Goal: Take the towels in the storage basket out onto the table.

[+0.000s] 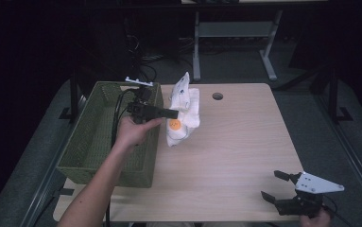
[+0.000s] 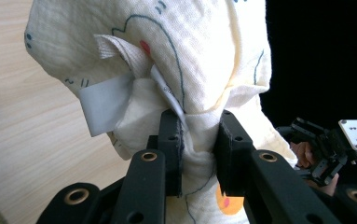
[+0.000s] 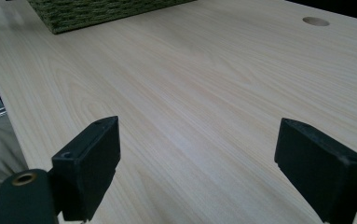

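— What is seen across the light wooden table [image 1: 226,156]?

— A woven green basket [image 1: 98,142] is set along its left edge, and a round hole [image 1: 217,96] is cut near the far edge. Just to the right of the basket, a cream printed cloth [image 1: 184,113] is bunched up, its lower end apparently on the tabletop and one corner raised.

— How is the cloth held?

— It is clamped by the left gripper [image 1: 171,113], which is carried level by a hand [image 1: 133,131] over the basket's right rim. In the left gripper view, the black jaws are seen pressed together on a fold of the cloth [image 2: 176,60], beside a white label [image 2: 104,105] and above an orange patch [image 2: 227,203].

— And the other tool?

— The right gripper [image 1: 275,187] is kept at the table's near right corner, well apart from the cloth. Its jaws are spread wide, and nothing but bare tabletop [image 3: 204,93] is found between them in the right gripper view, where the basket [image 3: 97,11] is glimpsed at the far side.
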The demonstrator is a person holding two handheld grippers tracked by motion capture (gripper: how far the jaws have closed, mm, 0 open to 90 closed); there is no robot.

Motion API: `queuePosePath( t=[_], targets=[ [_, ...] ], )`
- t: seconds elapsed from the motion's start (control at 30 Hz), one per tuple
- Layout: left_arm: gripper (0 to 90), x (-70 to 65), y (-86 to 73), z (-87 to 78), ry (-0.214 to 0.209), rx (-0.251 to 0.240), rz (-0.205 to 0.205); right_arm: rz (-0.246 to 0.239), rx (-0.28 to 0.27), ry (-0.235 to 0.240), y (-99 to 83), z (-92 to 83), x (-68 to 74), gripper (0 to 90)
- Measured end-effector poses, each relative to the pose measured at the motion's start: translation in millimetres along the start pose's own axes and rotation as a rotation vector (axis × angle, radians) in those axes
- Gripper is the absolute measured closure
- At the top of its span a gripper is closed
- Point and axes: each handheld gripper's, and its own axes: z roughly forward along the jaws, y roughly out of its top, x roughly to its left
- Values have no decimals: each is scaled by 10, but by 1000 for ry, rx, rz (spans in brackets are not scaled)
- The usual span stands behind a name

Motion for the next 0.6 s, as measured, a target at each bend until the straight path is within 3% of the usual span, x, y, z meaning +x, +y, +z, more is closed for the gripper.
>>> queuePosePath(
  t=[0.6],
  targets=[
    [744, -111, 38, 436, -7, 39, 21, 6, -6, -1, -2, 18, -14, 138]
  ],
)
